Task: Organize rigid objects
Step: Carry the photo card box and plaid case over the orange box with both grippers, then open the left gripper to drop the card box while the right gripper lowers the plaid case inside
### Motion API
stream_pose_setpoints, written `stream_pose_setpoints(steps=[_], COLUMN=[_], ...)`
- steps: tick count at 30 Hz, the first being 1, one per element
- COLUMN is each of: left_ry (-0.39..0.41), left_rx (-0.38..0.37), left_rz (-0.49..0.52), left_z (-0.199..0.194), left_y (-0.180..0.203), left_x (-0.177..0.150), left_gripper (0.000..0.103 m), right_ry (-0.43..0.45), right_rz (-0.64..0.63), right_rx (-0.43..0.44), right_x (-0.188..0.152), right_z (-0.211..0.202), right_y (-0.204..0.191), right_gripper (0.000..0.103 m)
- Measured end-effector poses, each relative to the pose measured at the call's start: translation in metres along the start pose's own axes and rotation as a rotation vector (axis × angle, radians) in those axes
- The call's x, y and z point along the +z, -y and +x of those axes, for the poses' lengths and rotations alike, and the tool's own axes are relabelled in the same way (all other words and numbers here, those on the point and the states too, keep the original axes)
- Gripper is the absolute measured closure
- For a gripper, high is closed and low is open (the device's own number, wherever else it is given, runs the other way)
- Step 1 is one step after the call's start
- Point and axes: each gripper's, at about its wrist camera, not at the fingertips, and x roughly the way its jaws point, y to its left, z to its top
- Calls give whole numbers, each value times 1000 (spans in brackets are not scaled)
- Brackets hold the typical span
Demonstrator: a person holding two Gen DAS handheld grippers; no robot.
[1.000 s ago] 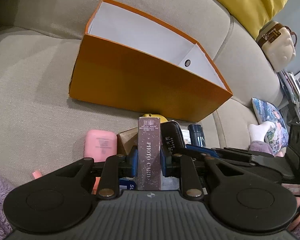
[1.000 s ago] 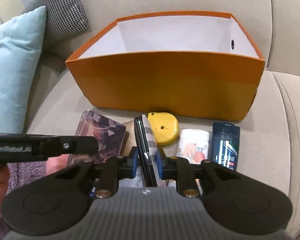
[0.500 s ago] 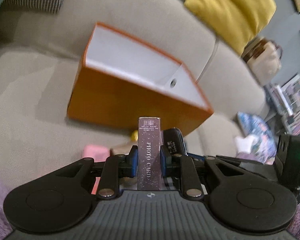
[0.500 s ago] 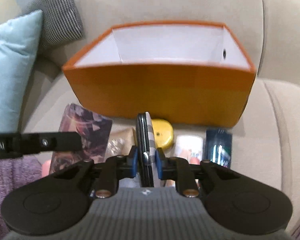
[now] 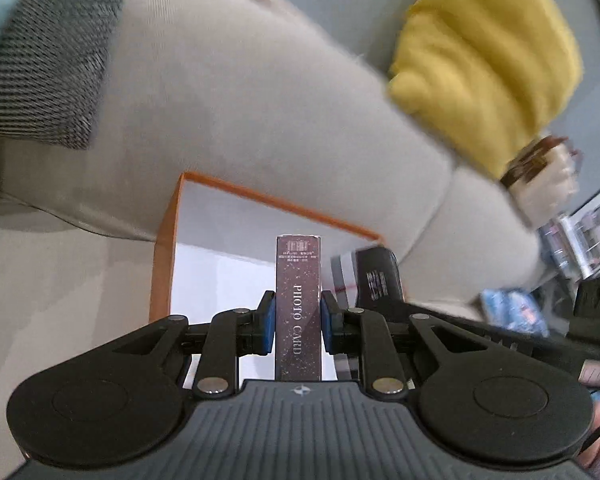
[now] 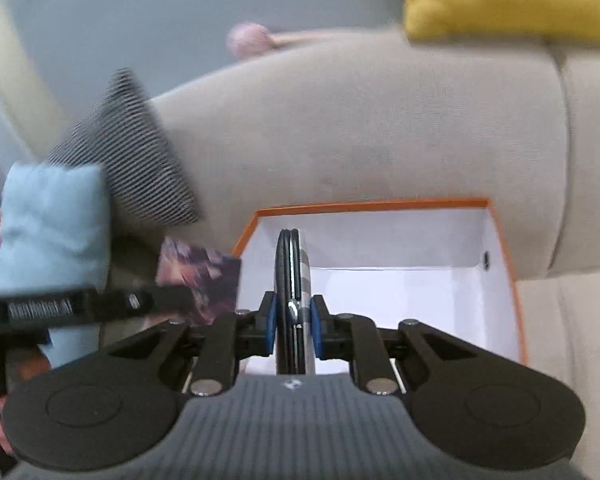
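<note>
My left gripper [image 5: 298, 322] is shut on a dark purple "PHOTO CARD" box [image 5: 298, 296], held upright over the open orange box [image 5: 162, 264] with its white inside. My right gripper [image 6: 293, 322] is shut on a flat black case with a checked side [image 6: 291, 280], held on edge over the same orange box [image 6: 504, 240]. The photo card box [image 6: 204, 276] and left gripper show at the left of the right wrist view. The black case [image 5: 374, 276] shows to the right in the left wrist view.
The orange box stands on a beige sofa [image 5: 260, 120] against its backrest. A houndstooth cushion [image 5: 48, 52], a light blue cushion [image 6: 52, 216] and a yellow cushion [image 5: 488, 40] lie around. A cream bag [image 5: 548, 176] sits far right.
Both grippers have risen from the row of objects on the seat and moved forward over the orange box, each carrying its object. The loose items on the seat have dropped out of view.
</note>
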Motion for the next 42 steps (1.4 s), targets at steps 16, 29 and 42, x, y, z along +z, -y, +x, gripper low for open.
stream_pose_setpoints(steps=[16,29,42], left_ry=[-261,-279,-55], left_rx=[302,420,420], left_rz=[168,304,281], left_z=[152,173,83], left_y=[10,22,17], left_x=[49,34,27], left_gripper=[79,75,71], right_ry=[-261,-271,-248], right_rz=[336,377,320], right_rx=[-45,-38,60], right_x=[31,27,35], right_z=[159,169,165], right_y=[65,66,34], right_gripper=[86,86,85])
